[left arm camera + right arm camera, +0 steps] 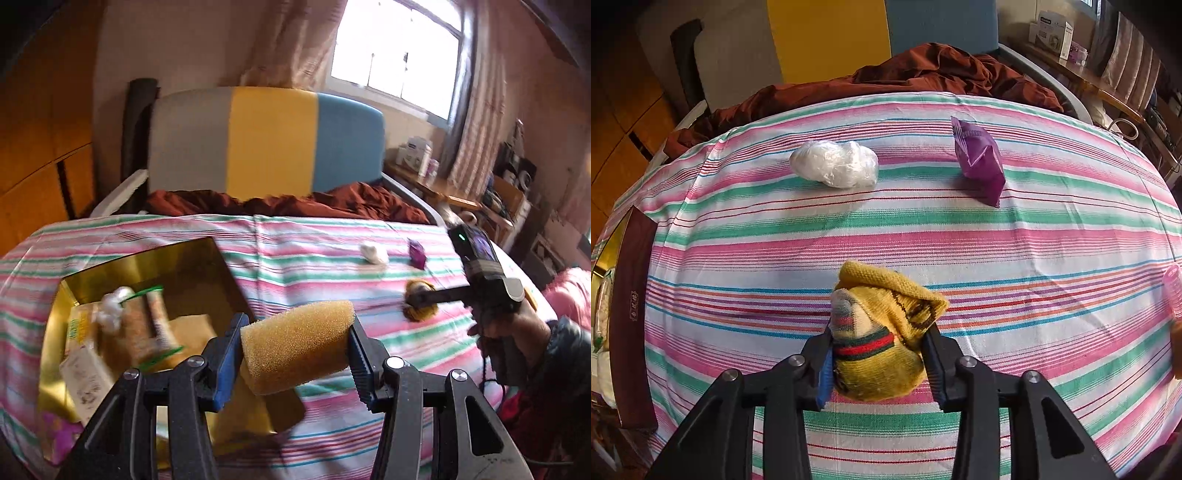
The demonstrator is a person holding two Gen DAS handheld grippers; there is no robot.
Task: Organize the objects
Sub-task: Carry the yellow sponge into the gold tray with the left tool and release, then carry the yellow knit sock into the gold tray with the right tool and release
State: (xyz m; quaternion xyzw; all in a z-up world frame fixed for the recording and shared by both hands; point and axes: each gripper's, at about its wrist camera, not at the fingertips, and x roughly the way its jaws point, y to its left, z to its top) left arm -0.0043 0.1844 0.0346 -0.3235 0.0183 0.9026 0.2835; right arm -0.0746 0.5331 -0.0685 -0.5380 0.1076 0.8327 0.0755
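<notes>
Gripping a tan sponge (297, 345) between their blue-lined pads, the left tongs (295, 354) hold it in the air above the striped bedsheet (369, 295), just beside the near right corner of a gold box (218, 266). That box lies open on the bed and holds several packets and a white wad; their details are blurred.

Pointing steeply down at the bed, the right tongs (879, 363) have a rolled yellow sock (882, 332) between their pads. The sock has a red and green band and rests on the sheet, and the pads touch it on both sides. No earlier view is at hand, so the firmness of that grasp cannot be judged beyond the contact seen.

Farther up the sheet lie a crumpled white plastic bag (836, 168) and a purple packet (979, 162), well apart from each other and from the sock. A pink ribbed thing shows at the right edge of the right wrist view, too cut off to tell what it is.

In the left wrist view a hand (513, 325) holds the right tool (487, 273) over the sock (421, 299). Behind the bed stands a headboard (269, 144) in grey, yellow and blue, with a rust-brown blanket (295, 203) bunched at its foot.
</notes>
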